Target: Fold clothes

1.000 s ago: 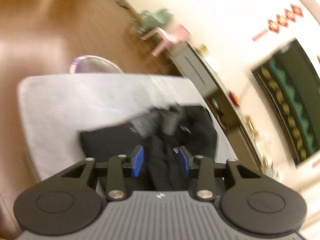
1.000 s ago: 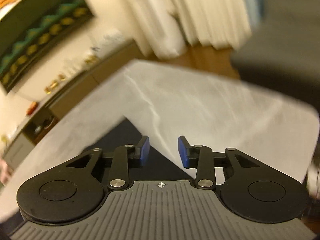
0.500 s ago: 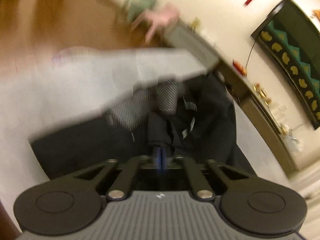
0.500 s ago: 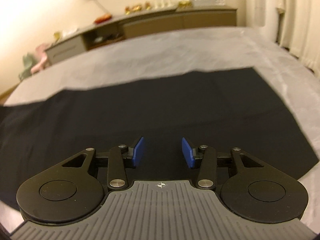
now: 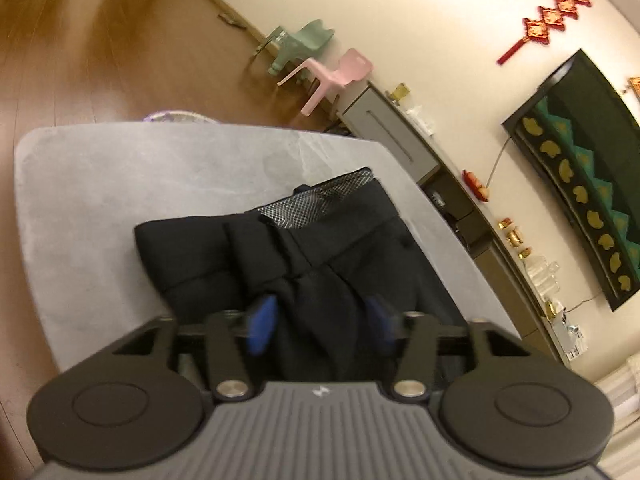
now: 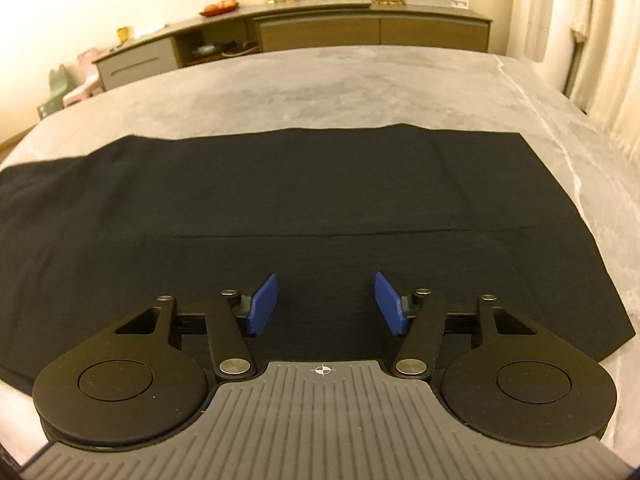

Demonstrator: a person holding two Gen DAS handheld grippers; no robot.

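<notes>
A black pair of trousers lies on the grey table; its waist end, with a mesh lining, is bunched into folds. My left gripper hovers low over that bunched end. It is open, and a ridge of black cloth runs between its blue pads. In the right wrist view the rest of the trousers is spread flat across the grey table. My right gripper is open just above the cloth near its front edge, holding nothing.
A long low sideboard with small ornaments runs along the far wall. A pink chair and a green chair stand on the wood floor beyond the table's end. Curtains hang at the right.
The left gripper was shut on a fold of the trousers half a second ago and now stands open. The right gripper stayed open and swung down to face the flat cloth.
</notes>
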